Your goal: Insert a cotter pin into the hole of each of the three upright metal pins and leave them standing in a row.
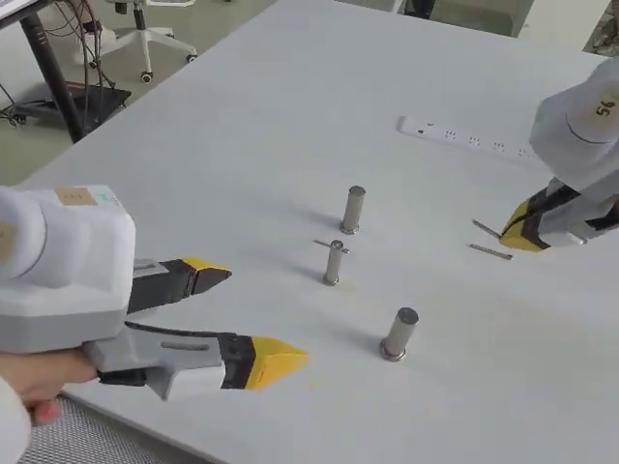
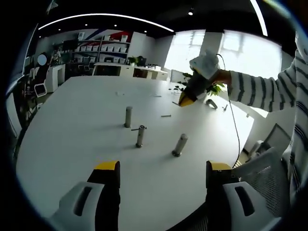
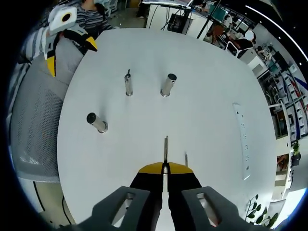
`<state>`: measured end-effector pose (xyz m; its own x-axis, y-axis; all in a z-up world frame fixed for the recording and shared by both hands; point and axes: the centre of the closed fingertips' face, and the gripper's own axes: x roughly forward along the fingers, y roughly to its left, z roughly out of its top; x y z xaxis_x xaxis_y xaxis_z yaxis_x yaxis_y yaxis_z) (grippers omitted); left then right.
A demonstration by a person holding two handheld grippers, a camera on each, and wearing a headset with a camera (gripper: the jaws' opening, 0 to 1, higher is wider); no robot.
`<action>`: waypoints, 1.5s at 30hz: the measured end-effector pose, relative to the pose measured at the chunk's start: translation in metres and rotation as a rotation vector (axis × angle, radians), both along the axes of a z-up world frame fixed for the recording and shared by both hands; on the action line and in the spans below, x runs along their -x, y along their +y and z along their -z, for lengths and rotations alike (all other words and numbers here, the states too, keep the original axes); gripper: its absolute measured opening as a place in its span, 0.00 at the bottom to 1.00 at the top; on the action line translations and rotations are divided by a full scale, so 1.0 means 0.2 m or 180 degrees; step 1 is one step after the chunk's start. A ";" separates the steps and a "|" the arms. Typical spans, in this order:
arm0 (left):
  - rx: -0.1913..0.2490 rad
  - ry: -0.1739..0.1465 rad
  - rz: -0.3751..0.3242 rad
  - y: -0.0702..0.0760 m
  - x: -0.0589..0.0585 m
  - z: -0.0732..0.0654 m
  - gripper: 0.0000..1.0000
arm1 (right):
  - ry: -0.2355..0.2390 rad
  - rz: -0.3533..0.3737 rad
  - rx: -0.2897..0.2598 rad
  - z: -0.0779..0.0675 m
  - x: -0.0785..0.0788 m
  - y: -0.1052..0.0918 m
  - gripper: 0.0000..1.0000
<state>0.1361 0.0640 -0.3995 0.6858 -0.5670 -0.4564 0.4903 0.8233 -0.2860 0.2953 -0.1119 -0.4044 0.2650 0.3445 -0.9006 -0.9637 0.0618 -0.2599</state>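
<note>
Nearest the headset, at the lower left of the head view, the left gripper (image 1: 242, 311) hovers over the white surface (image 1: 232, 135) with its fingers spread wide and nothing between them. Beyond it stand the three upright metal pins in a loose, slightly bent row. The near pin (image 1: 398, 333) and the far pin (image 1: 354, 210) are bare, while the middle pin (image 1: 334, 262) carries an inserted cotter pin (image 1: 331, 246) crosswise near its top. Farther right, well apart from the row, the right gripper (image 1: 517, 237) has its fingers closed on the held cotter pin (image 3: 166, 149), which juts straight forward from the tips. A spare cotter pin (image 1: 490, 251) lies flat on the surface just beside it, and a power strip (image 1: 464, 135) lies beyond. One insertion of three appears done. In the right gripper view the held cotter pin's long axis runs along the fingers and points roughly at the far pin, with the near pin off to the left. The coming move therefore seems to fall to the right gripper: keep that axis level, line it up with the cross hole, and advance. The empty left gripper, on the opposite side of the row, could steady the target.
</note>
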 end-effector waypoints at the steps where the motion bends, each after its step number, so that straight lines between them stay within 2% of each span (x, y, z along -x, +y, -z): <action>1: 0.0053 0.0052 -0.0036 0.00 0.00 0.00 0.69 | -0.0087 -0.0016 -0.0047 -0.02 0.01 0.01 0.00; 2: 0.0102 0.0084 -0.0059 0.01 -0.01 0.00 0.67 | -0.0147 -0.0027 -0.0094 -0.04 0.01 0.03 0.00; 3: 0.0111 0.0069 -0.0073 0.01 -0.02 -0.01 0.65 | -0.0246 -0.0025 -0.0197 -0.07 0.01 0.05 0.00; 5: 0.0232 0.0085 -0.0182 0.02 -0.04 -0.02 0.58 | -0.0295 -0.0041 -0.0280 -0.10 0.03 0.07 0.00; 7: 0.0270 0.0070 -0.0198 0.03 -0.05 -0.03 0.51 | -0.0348 -0.0061 -0.0412 -0.12 0.05 0.10 0.00; 12: 0.0367 0.0060 -0.0208 0.02 -0.08 -0.05 0.51 | -0.0450 0.0016 -0.0672 -0.15 0.09 0.15 0.00; 14: 0.0450 0.0147 -0.0201 0.01 -0.08 -0.05 0.50 | -0.0491 -0.0041 -0.0735 -0.15 0.12 0.16 0.00; 15: 0.0510 0.0210 -0.0199 -0.01 -0.08 -0.05 0.48 | -0.0499 -0.0052 -0.0745 -0.14 0.13 0.17 0.00; 16: 0.0535 0.0226 -0.0183 -0.02 -0.09 -0.05 0.47 | -0.0527 -0.0057 -0.0760 -0.13 0.14 0.17 0.00; 19: 0.0536 0.0221 -0.0208 -0.03 -0.12 -0.05 0.45 | -0.0623 -0.0137 -0.0756 -0.11 0.18 0.19 0.00; 22: 0.0564 0.0218 -0.0195 -0.07 -0.15 -0.06 0.45 | -0.0788 -0.0258 -0.0817 -0.13 0.23 0.22 0.00; 23: 0.0583 0.0208 -0.0188 -0.08 -0.16 -0.07 0.44 | -0.0780 -0.0280 -0.0812 -0.12 0.26 0.23 0.00; 26: 0.0766 0.0206 -0.0138 -0.14 -0.20 -0.11 0.41 | -0.0786 -0.0428 -0.0757 -0.09 0.33 0.26 0.00; 31: 0.0865 0.0207 -0.0011 -0.24 -0.24 -0.14 0.33 | -0.0763 -0.0581 -0.0727 -0.04 0.43 0.31 0.00; 37: 0.0905 0.0288 0.0171 -0.34 -0.24 -0.14 0.24 | -0.0846 -0.0680 -0.0758 -0.06 0.49 0.35 0.00; 45: 0.0953 0.0343 0.0313 -0.41 -0.23 -0.13 0.16 | -0.0918 -0.0755 -0.0767 -0.08 0.53 0.38 0.00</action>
<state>0.1816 -0.0182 -0.3739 0.5781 -0.7478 -0.3264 0.5170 0.6452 -0.5625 0.1890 -0.0355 -0.3877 0.3819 0.6171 -0.6880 -0.8486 -0.0606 -0.5255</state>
